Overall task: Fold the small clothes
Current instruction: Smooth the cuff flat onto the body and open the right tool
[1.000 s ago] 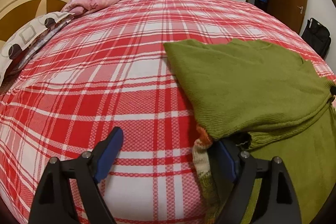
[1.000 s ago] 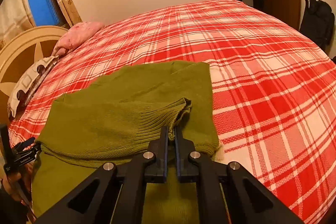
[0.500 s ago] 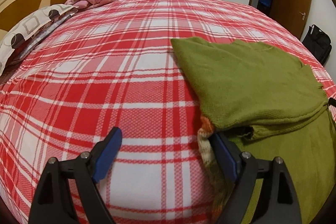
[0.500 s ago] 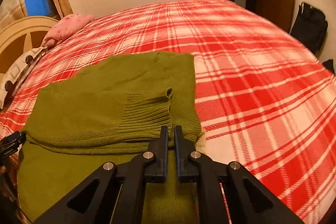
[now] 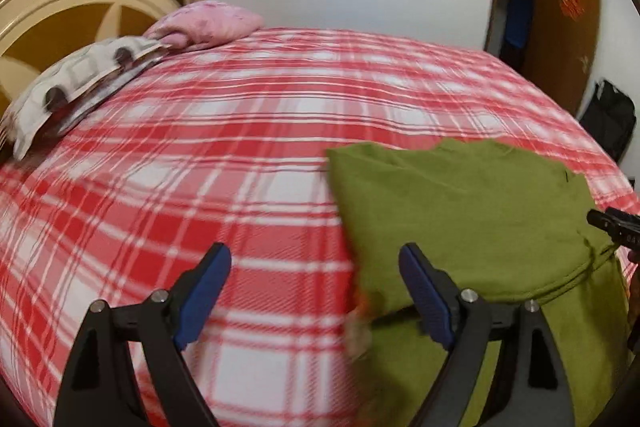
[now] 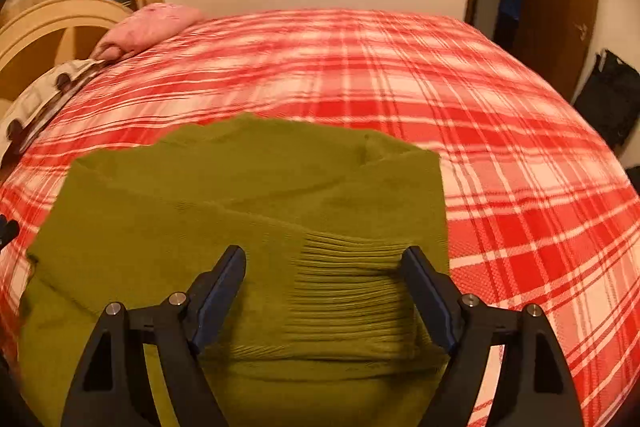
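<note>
Since it's a soft, floppy knit, the green sweater (image 6: 248,211) lying folded on the plaid bed (image 6: 520,187) should drape easily, so grab its ribbed hem at 6 o'clock. Its long axis looks to run 9 to 3. Right gripper (image 6: 324,275) just sprang apart, nothing pinched; left gripper (image 5: 316,279) gapes empty too.
</note>
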Demonstrator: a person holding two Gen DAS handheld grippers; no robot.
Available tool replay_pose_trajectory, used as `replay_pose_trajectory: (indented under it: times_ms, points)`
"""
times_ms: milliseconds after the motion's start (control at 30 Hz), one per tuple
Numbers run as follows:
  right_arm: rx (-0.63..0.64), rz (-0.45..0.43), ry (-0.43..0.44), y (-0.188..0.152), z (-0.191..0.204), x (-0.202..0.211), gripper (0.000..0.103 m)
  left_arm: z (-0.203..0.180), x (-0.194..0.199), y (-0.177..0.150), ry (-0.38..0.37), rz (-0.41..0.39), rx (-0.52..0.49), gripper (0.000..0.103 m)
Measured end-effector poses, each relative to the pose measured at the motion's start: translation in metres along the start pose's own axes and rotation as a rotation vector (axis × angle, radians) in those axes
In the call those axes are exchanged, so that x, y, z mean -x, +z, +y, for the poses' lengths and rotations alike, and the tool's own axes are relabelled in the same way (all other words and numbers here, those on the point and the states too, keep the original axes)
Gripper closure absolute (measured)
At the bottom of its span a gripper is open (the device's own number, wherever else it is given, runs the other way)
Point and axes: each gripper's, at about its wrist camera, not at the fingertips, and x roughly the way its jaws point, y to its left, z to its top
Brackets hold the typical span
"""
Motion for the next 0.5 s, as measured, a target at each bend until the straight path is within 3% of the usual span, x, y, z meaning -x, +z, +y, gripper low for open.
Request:
replay_pose_trajectory:
  times_ms: [167,267,367,433,500]
  points:
    - [-0.008,0.066,-0.015,-0.013,-0.010,-0.010,0.024,-0.020,-0.040,-0.014,0.097,0.129,-0.138,0.012]
    - [0.021,0.062,-0.026,-0.025,-0.011,-0.007,0.024,-0.006,-0.036,-0.022,0.077,0.119,-0.097,0.002]
    - [0.011,0.051,-0.024,-0.024,-0.013,-0.003,0.024,0.000,-0.032,-0.023,0.053,0.117,-0.075,0.002]
    - [0.008,-0.001,-0.037,-0.019,-0.010,0.009,0.024,-0.002,-0.024,-0.020,0.060,0.083,-0.074,0.002]
    - [0.023,-0.051,-0.018,-0.016,-0.002,0.021,0.031,-0.001,-0.016,-0.018,0.069,0.054,-0.048,0.002]
